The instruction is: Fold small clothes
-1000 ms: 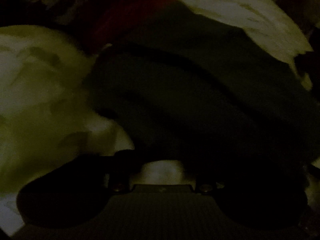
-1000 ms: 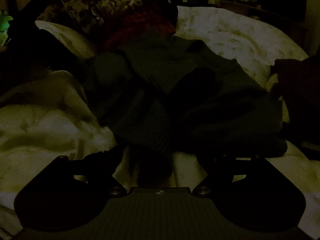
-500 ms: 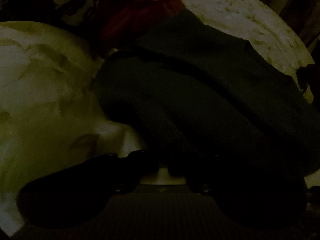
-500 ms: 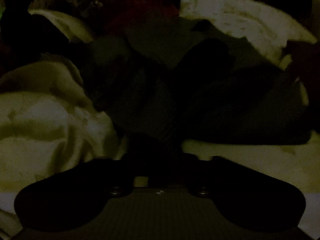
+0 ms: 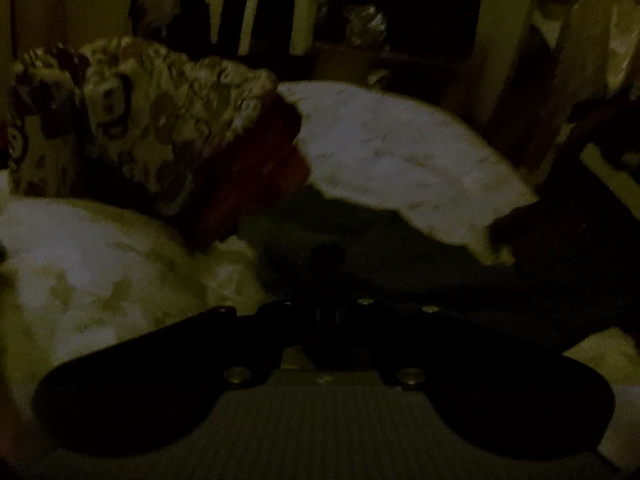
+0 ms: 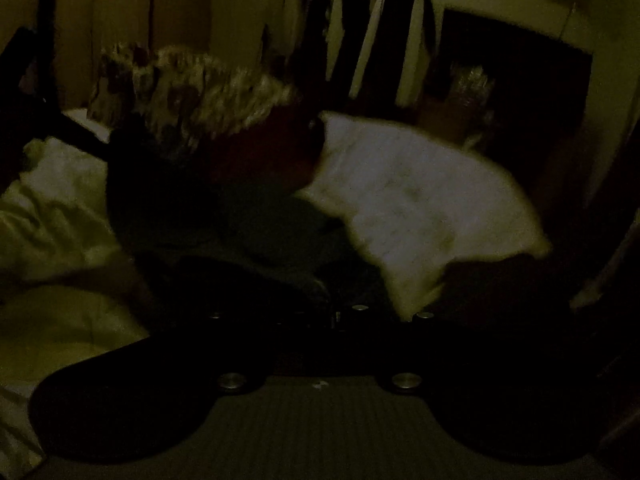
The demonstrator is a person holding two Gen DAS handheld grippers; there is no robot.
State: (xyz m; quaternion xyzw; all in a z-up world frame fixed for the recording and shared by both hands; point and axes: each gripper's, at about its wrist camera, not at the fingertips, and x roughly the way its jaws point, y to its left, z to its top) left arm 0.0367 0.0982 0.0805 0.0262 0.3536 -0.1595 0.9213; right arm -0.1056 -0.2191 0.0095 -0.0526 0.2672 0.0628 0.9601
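Observation:
The scene is very dark. A dark green knitted garment [image 5: 420,276] lies over a pale bed cover [image 5: 80,280]. My left gripper [image 5: 329,312] is shut, with a pinch of the green cloth sticking up just beyond its fingertips, and the cloth stretches away to the right from there. In the right wrist view the same garment [image 6: 260,236] runs down to my right gripper [image 6: 337,317]. That gripper is also shut, with the dark cloth caught between its fingers. Both fingertip pairs are nearly lost against the cloth.
A flower-patterned cushion [image 5: 132,120] and a red cloth [image 5: 256,172] lie at the back left. A white pillow [image 5: 400,160] sits behind the garment, and a dark reddish cloth [image 5: 560,216] lies at the right. Striped curtains [image 6: 360,40] and dark furniture stand behind the bed.
Both grippers closed on the green garment and rose with it. Both views have tipped up, so the room behind the bed now shows. The right jaws were wide open a second ago.

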